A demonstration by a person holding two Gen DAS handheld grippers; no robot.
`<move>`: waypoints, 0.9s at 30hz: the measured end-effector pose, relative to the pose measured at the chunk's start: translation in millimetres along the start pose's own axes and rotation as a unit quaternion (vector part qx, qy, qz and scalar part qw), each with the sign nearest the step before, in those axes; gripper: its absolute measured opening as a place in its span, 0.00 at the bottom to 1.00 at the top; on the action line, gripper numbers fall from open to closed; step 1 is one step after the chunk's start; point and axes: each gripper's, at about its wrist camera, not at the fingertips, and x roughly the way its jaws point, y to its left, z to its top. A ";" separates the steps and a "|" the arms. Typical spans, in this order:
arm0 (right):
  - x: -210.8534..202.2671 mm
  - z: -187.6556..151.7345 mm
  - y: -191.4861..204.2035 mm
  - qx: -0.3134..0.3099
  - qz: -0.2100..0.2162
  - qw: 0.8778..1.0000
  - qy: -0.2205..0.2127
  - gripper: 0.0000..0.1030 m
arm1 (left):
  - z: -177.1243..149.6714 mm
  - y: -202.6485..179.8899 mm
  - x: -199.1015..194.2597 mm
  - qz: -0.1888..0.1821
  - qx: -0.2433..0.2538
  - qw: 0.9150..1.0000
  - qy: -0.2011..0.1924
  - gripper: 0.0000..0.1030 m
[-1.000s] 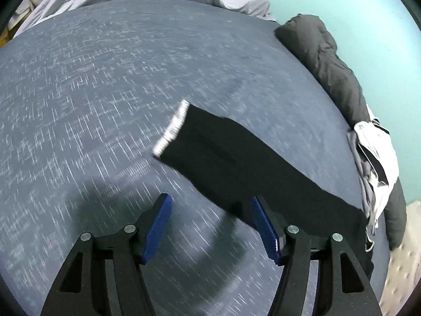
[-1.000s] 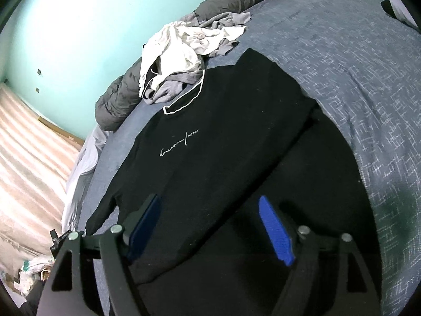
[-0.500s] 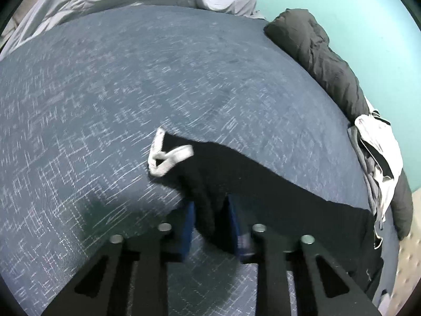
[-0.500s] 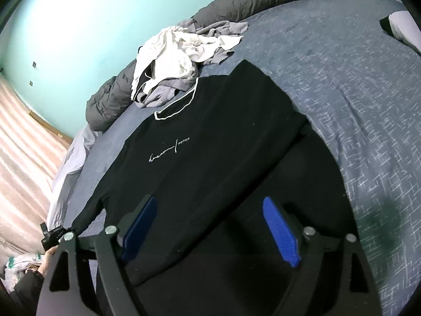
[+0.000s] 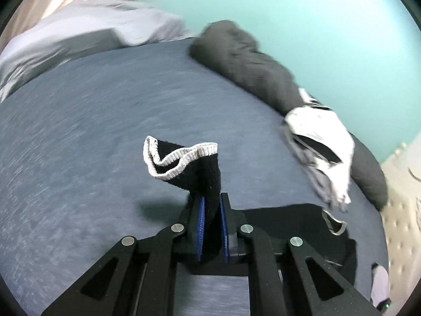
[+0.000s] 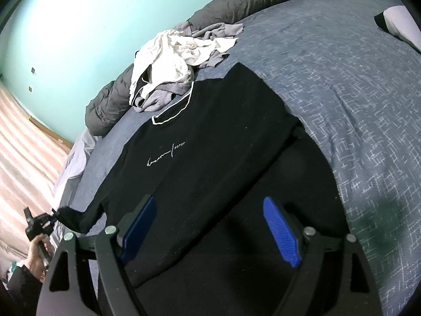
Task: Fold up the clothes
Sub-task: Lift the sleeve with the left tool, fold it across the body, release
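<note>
A black sweater [image 6: 210,137] with a white-trimmed collar lies spread face up on the blue bedcover [image 6: 355,105]. My left gripper [image 5: 210,200] holds its left sleeve just behind the white cuff [image 5: 181,158], jaws still closing, pads pressing the black fabric. The sleeve hangs lifted above the bed. In the right wrist view the left gripper [image 6: 50,220] shows at the far left with the sleeve end [image 6: 71,217] raised. My right gripper [image 6: 210,210] hovers open over the sweater's lower right part, with nothing between its fingers.
A heap of white and grey clothes [image 6: 179,60] lies beyond the collar, against a rolled dark grey duvet [image 5: 244,60] along the teal wall. Light grey bedding [image 5: 79,34] sits at the far left. A person's hand [image 6: 36,250] holds the left gripper.
The left gripper closed on the sleeve near its cuff and lifted it off the bedcover, turning toward the wall. The right gripper stayed open over the sweater.
</note>
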 end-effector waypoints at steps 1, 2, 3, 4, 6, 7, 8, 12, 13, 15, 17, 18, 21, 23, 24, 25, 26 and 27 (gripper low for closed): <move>-1.8 0.5 -1.2 0.002 0.001 1.000 -0.003 0.82 | 0.1 -17.4 -3.6 -0.015 0.011 1.000 0.000 0.11; -3.6 1.0 -2.3 0.004 0.003 1.000 -0.005 0.82 | -0.4 -34.9 -6.2 -0.028 0.021 0.999 0.000 0.11; -5.4 1.5 -3.5 0.006 0.004 1.000 -0.008 0.82 | -1.4 -50.7 -8.3 -0.039 0.030 0.999 0.000 0.11; -7.2 2.1 -4.1 0.008 0.006 1.000 -0.010 0.82 | -2.3 -66.4 -10.3 -0.050 0.038 0.998 0.000 0.11; -10.6 3.0 -5.9 0.011 0.009 1.000 -0.013 0.82 | -4.9 -100.6 -14.0 -0.073 0.058 0.996 0.001 0.11; -12.2 3.5 -6.8 0.012 0.010 1.000 -0.014 0.82 | -6.9 -121.1 -15.4 -0.087 0.071 0.994 0.003 0.11; -13.9 3.9 -8.0 0.014 0.010 1.000 -0.015 0.82 | -9.4 -139.2 -16.7 -0.099 0.083 0.992 0.005 0.11; -22.0 4.3 -14.4 0.024 0.011 0.999 -0.019 0.82 | -29.5 -213.7 -22.8 -0.152 0.130 0.980 0.020 0.11; -25.1 4.2 -15.9 0.026 0.010 0.999 -0.021 0.82 | -37.4 -231.6 -24.0 -0.164 0.141 0.976 0.027 0.11; -32.1 3.8 -18.6 0.028 0.006 0.999 -0.026 0.82 | -56.8 -265.3 -25.1 -0.187 0.166 0.967 0.042 0.11; -39.7 1.3 -20.5 0.029 0.004 0.999 -0.029 0.82 | -83.1 -299.0 -25.2 -0.209 0.196 0.956 0.062 0.11; -43.8 0.0 -21.5 0.029 0.002 0.999 -0.031 0.82 | -98.5 -313.7 -24.6 -0.218 0.211 0.950 0.072 0.11; -55.8 -6.2 -26.5 0.031 -0.001 0.999 -0.032 0.82 | -151.4 -351.2 -17.6 -0.229 0.260 0.932 0.106 0.11; -62.2 -11.6 -30.9 0.034 -0.004 0.999 -0.031 0.82 | -191.9 -365.7 -4.7 -0.227 0.289 0.920 0.136 0.11; -65.5 -14.2 -33.6 0.037 -0.006 0.999 -0.030 0.82 | -212.7 -371.7 2.7 -0.225 0.302 0.914 0.151 0.11; -68.8 -16.7 -36.4 0.039 -0.008 0.999 -0.029 0.82 | -233.6 -376.6 10.9 -0.220 0.318 0.907 0.168 0.11; -72.1 -19.3 -39.1 0.041 -0.010 0.999 -0.028 0.82 | -252.4 -379.3 20.0 -0.214 0.331 0.901 0.183 0.11; -73.2 -20.1 -40.7 0.043 -0.009 0.999 -0.028 0.82 | -268.7 -379.2 29.4 -0.207 0.339 0.896 0.200 0.12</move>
